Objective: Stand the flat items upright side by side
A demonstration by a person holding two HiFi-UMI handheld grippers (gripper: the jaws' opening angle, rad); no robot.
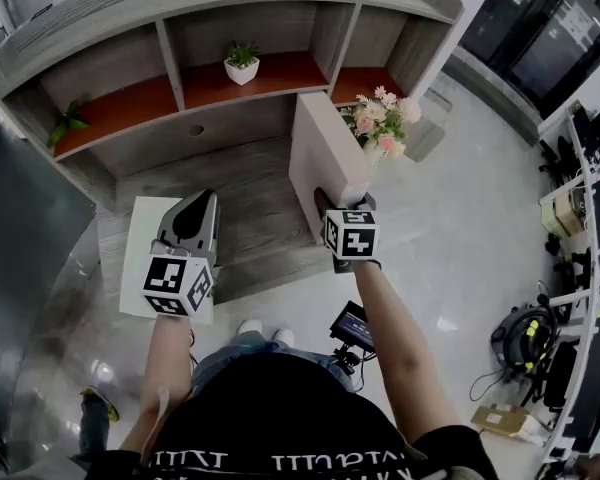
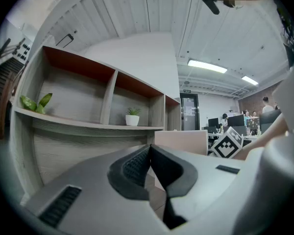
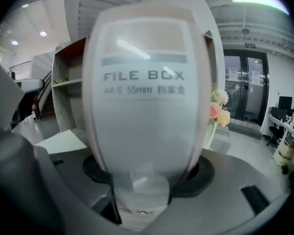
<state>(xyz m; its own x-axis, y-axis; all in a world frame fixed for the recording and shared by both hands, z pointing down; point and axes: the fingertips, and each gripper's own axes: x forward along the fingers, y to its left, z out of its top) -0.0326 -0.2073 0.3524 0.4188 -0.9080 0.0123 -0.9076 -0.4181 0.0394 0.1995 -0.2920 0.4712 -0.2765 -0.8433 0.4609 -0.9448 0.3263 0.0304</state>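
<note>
Blurred file box (image 3: 144, 97) in right hand-held gripper (image 3: 147, 174), shelf (image 3: 70, 104) mostly hidden

Two file boxes (image 1: 325, 153) (image 1: 140, 236), two plants (image 1: 242, 58) (image 1: 65, 123), one flower bunch (image 1: 380, 123), two tools (image 1: 202, 203) (image 1: 328, 200).

**Bright room, bent edges**

Long lamps (image 2: 207, 66) on the ceiling give bright, even, white light. The shiny floor (image 1: 95, 370) shows small spots of glare. Both gripper views bend hard at the edges and go dark in the corners. The file box (image 3: 144, 97) is very close and looks soft and blurry. Shadows are pale.
</note>
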